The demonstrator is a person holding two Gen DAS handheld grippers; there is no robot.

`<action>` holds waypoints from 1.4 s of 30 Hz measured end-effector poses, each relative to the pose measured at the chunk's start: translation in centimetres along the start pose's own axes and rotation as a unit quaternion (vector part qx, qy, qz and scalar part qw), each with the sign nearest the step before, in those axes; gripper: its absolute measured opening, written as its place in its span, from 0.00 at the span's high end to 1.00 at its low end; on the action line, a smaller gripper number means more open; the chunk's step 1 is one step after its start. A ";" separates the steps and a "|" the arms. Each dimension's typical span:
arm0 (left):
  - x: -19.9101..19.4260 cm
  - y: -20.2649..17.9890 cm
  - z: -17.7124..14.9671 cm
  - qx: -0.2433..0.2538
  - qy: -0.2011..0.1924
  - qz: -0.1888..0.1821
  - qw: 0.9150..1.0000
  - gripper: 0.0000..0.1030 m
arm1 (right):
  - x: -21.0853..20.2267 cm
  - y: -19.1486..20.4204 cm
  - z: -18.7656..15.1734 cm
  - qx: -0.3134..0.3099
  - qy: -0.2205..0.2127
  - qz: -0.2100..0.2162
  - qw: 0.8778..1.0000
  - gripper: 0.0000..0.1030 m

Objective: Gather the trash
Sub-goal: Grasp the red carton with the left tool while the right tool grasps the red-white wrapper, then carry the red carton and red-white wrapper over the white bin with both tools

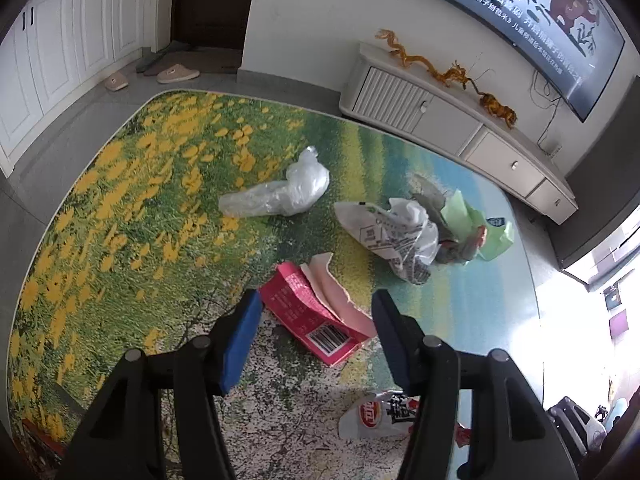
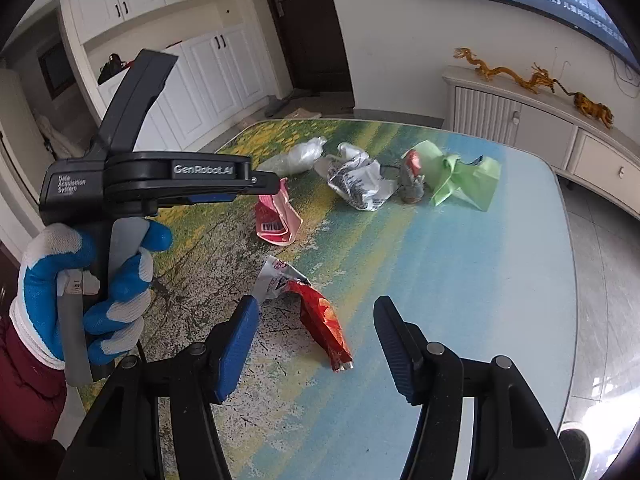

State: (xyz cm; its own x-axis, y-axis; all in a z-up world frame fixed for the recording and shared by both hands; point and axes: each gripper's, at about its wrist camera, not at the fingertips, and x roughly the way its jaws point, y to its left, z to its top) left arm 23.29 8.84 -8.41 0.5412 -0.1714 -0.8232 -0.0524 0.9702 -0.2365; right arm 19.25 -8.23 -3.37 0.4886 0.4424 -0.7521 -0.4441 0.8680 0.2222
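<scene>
Presently, my findings from both wrist views:

Left claw (image 1: 316, 320): jaws apart, nothing pressed between the pads; I read it as open. The pink carton (image 1: 316, 316) lies on the rug between and beyond the fingertips, torn flap up, barcode end toward me.
Right claw (image 2: 316, 332): jaws apart, open, holding nothing. The red snack bag (image 2: 320, 316) lies flat in the gap, touching neither pad.
Left hand (image 2: 88, 292): blue-and-white glove, wrapped round the left tool's handle, at the left of the right wrist view.
Rug (image 1: 120, 208): flowered, carries all the trash; its rounded edge meets grey floor tile (image 1: 52, 152) on the left and far sides.
Remaining trash: clear plastic bag (image 1: 280, 192) well apart from the carton; printed white bag (image 1: 396, 236) touching the green paper (image 1: 468, 220) beside it.
Open room: bare rug to the right of the snack bag, out to the rug's right edge; wide bare rug left of the carton.
Boundaries: low white cabinet (image 1: 440, 116) along the far wall, just beyond the rug's far edge; white cupboards (image 1: 60, 60) at left.
</scene>
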 end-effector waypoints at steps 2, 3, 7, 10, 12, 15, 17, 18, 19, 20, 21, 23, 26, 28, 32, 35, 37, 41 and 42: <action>1.2 -0.2 -0.1 -0.001 0.014 0.016 1.000 0.46 | 1.3 0.2 0.0 -0.016 0.013 0.004 1.000 0.44; 1.6 -0.4 -0.1 0.001 0.018 0.020 1.000 0.46 | 1.8 0.3 0.0 -0.024 0.018 0.004 1.000 0.44; 2.6 -1.2 -0.4 0.009 0.028 0.033 0.999 0.46 | 3.7 0.1 0.3 -0.039 0.033 0.008 0.999 0.45; 3.1 -1.2 -0.5 0.013 0.032 0.040 0.999 0.46 | 4.4 0.1 0.2 -0.042 0.038 0.013 0.998 0.53; 3.2 -1.4 -0.7 0.018 0.030 0.045 0.998 0.47 | 4.8 0.0 0.0 -0.042 0.040 0.017 0.998 0.60; 3.1 -1.4 -0.9 0.021 0.027 0.043 0.998 0.50 | 4.9 0.0 -0.5 -0.039 0.042 0.018 0.998 0.75; 2.9 -1.5 -1.1 0.025 0.024 0.042 0.998 0.58 | 4.7 0.1 -0.8 -0.035 0.040 0.020 0.998 0.78; 2.8 -1.4 -1.2 0.026 0.024 0.038 0.999 0.61 | 4.4 0.1 -1.0 -0.032 0.038 0.022 0.999 0.79; 2.7 -1.4 -1.3 0.026 0.023 0.034 0.999 0.66 | 4.1 0.2 -1.2 -0.031 0.036 0.020 0.999 0.86; 2.6 -1.4 -1.5 0.025 0.022 0.031 0.999 0.68 | 3.7 0.3 -1.4 -0.030 0.035 0.018 0.999 0.90; 2.5 -1.4 -1.7 0.026 0.020 0.029 0.999 0.71 | 3.4 0.3 -1.6 -0.027 0.033 0.016 0.999 0.91; 2.2 -1.4 -2.0 0.030 0.018 0.022 0.999 0.74 | 2.6 0.3 -2.0 -0.020 0.029 0.010 0.999 0.92; 1.6 -1.5 -2.6 0.033 0.016 0.012 0.999 0.75 | 1.4 0.2 -2.5 -0.006 0.020 -0.001 1.000 0.93; 1.0 -1.5 -2.9 0.035 0.013 0.004 0.999 0.76 | 0.4 0.2 -2.6 0.003 0.014 -0.009 1.000 0.94; -0.9 -1.5 -3.2 0.038 -0.002 -0.014 0.999 0.76 | -1.4 0.4 -2.7 0.016 -0.002 -0.024 1.000 0.94; -2.4 -1.2 -3.2 0.035 -0.014 -0.023 0.999 0.76 | -2.7 0.6 -2.7 0.026 -0.018 -0.033 0.999 0.94; -3.5 -1.0 -3.2 0.032 -0.022 -0.031 0.999 0.76 | -3.6 0.7 -2.7 0.033 -0.029 -0.038 0.998 0.94; -5.6 -0.9 -3.2 0.030 -0.041 -0.043 0.998 0.76 | -5.7 0.9 -2.4 0.045 -0.054 -0.047 0.996 0.94; -6.2 -0.9 -3.2 0.029 -0.047 -0.046 0.997 0.76 | -6.3 1.0 -2.3 0.048 -0.061 -0.049 0.996 0.94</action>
State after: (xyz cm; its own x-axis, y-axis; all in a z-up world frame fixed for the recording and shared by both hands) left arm 17.35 8.44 -4.76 0.6174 -0.2461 -0.7472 0.0488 0.9600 -0.2758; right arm 14.04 -10.68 0.14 0.6167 0.3727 -0.6933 -0.3178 0.9237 0.2139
